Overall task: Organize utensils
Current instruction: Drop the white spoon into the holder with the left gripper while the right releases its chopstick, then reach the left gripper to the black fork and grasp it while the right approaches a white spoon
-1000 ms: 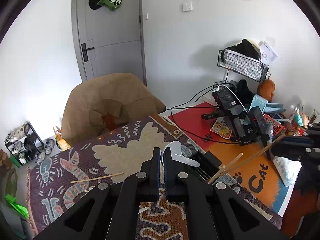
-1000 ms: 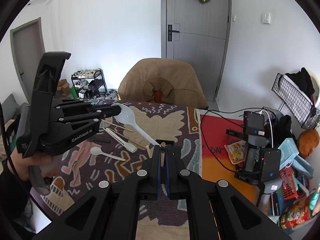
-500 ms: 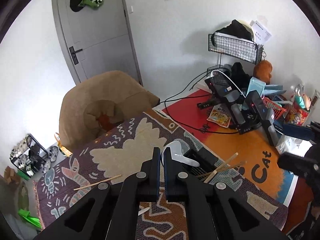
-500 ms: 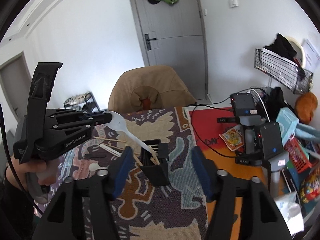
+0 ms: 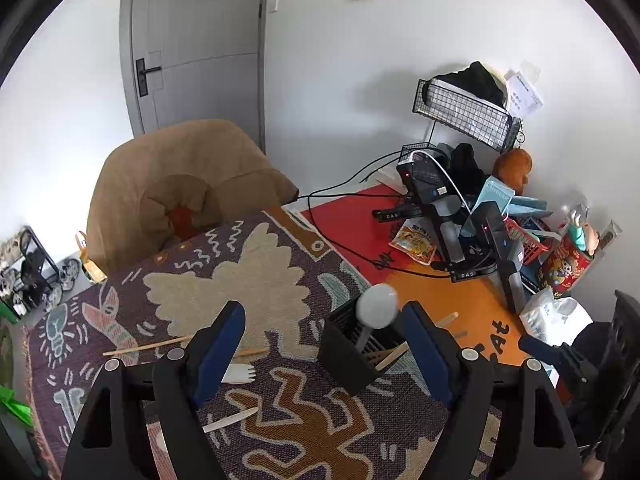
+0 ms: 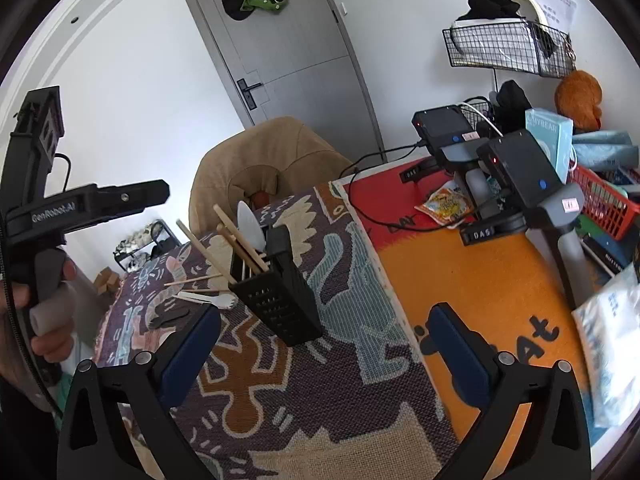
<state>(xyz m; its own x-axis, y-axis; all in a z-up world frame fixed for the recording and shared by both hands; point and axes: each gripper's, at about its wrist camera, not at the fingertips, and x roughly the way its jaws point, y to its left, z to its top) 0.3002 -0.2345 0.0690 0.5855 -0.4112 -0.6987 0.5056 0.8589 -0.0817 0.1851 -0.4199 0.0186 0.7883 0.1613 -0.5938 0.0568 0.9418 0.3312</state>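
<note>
Your left gripper [image 5: 320, 344] is opening, the white spoon [image 5: 376, 312] standing free in the black holder [image 5: 348, 360]; your right gripper [image 6: 324, 344] is opening too, holding nothing.

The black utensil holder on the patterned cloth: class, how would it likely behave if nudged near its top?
The holder looks tall and narrow, so it may tip. Its perforated walls suggest light plastic. The chopsticks and spoon standing above its rim probably make it top-heavy.
</note>
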